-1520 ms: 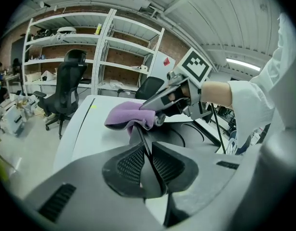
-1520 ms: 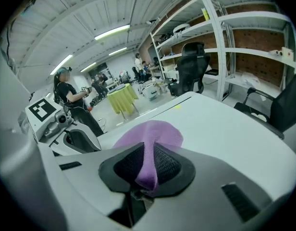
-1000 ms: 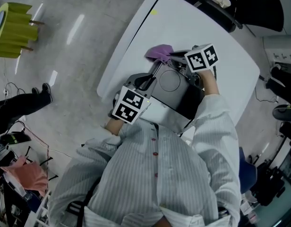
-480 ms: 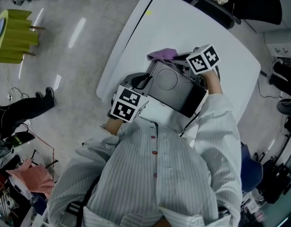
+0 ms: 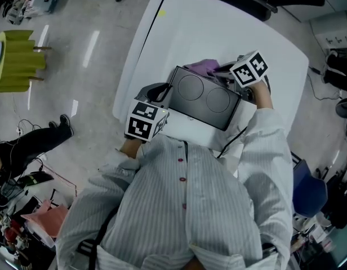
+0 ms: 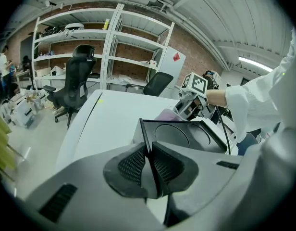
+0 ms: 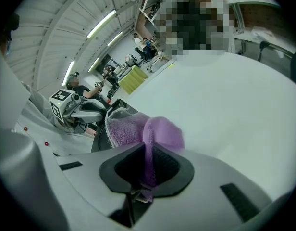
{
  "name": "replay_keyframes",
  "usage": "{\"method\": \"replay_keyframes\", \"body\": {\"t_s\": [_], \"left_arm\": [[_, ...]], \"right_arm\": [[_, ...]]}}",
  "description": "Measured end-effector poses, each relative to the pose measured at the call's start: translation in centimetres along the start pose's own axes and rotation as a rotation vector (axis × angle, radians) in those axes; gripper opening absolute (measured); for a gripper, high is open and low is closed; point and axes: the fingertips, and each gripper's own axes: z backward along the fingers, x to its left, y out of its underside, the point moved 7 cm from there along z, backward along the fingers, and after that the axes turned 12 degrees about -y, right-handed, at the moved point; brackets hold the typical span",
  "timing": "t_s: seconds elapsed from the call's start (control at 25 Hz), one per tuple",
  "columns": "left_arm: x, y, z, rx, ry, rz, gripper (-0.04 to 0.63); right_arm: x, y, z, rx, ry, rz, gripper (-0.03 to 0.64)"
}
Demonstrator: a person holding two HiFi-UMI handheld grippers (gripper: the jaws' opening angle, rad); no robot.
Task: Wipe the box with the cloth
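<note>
The left gripper (image 6: 149, 165) has its jaws closed tight on the thin edge of the black box (image 6: 186, 134), pinching the wall at the box's left corner. In the head view that gripper (image 5: 160, 93) sits at the box's left end, with its marker cube just beside the person's striped shirt (image 5: 185, 207). The box (image 5: 204, 97) is tilted over the near part of the white table (image 5: 190, 32), and its broad face with two round recesses is turned up towards the head camera.

The right gripper (image 7: 148, 170) is clamped on the purple cloth (image 7: 138, 129); a fold of it runs down between the jaws and the rest bunches out in front of them. From above, the cloth (image 5: 203, 66) lies against the box's far edge, touching it, with the right gripper (image 5: 225, 73) just beside it at the box's far right corner. The two grippers hold opposite ends of the box.
</note>
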Motion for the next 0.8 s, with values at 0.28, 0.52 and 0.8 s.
{"method": "replay_keyframes", "body": {"t_s": [0.28, 0.52, 0.8], "left_arm": [[-0.4, -0.1, -0.1, 0.006, -0.004, 0.0, 0.034], [-0.5, 0.2, 0.0, 0.003, -0.006, 0.001, 0.034], [-0.4, 0.2, -0.4, 0.006, -0.004, -0.007, 0.034]], "right_arm": [[-0.4, 4.1, 3.2, -0.041, 0.032, -0.054, 0.049], [-0.5, 7.5, 5.6, -0.095, 0.063, -0.12, 0.049], [-0.7, 11.2, 7.4, -0.183, 0.106, -0.178, 0.049]]}}
